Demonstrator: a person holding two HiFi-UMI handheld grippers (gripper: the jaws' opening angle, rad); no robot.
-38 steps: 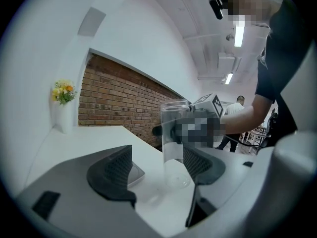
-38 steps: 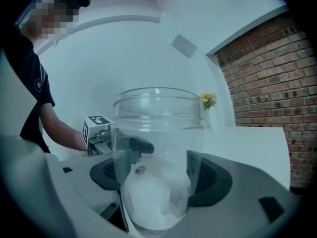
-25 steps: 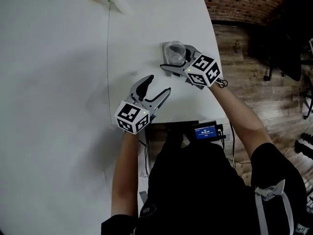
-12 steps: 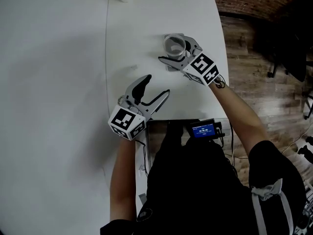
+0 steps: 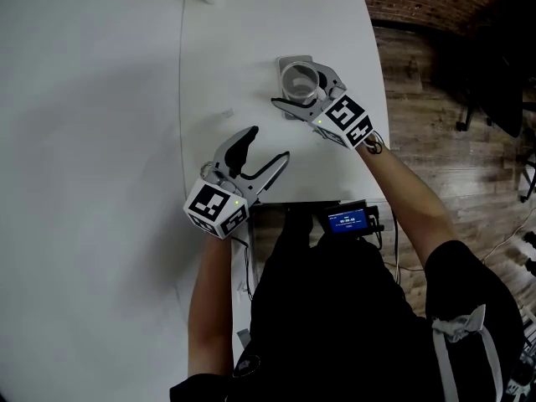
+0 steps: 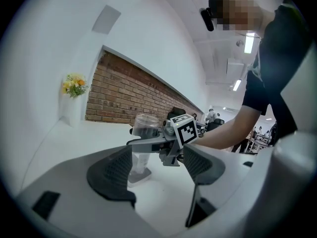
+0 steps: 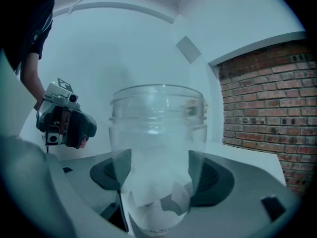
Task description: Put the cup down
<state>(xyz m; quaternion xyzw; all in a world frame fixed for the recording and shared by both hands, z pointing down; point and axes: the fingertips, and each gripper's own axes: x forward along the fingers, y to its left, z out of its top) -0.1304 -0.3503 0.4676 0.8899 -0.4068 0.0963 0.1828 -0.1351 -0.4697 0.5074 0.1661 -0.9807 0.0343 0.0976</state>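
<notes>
White table [image 5: 100, 182] with flowers [image 6: 74, 85] beyond; right claw [image 5: 300, 88] clamps the cup [image 7: 158, 133], left claw [image 5: 270, 143] gapes empty.

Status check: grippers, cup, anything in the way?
Right gripper shut on clear plastic cup, upright over grey square pad. Left gripper open, empty. Nothing in the way.

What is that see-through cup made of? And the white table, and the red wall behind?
The cup looks like clear, smooth plastic, or maybe glass: you can see straight through its sides, and its rim catches the light. The table has a plain white, dull top with no wood grain; what is under that coat I cannot tell. The wall is rough reddish brick with pale lines between the bricks.
</notes>
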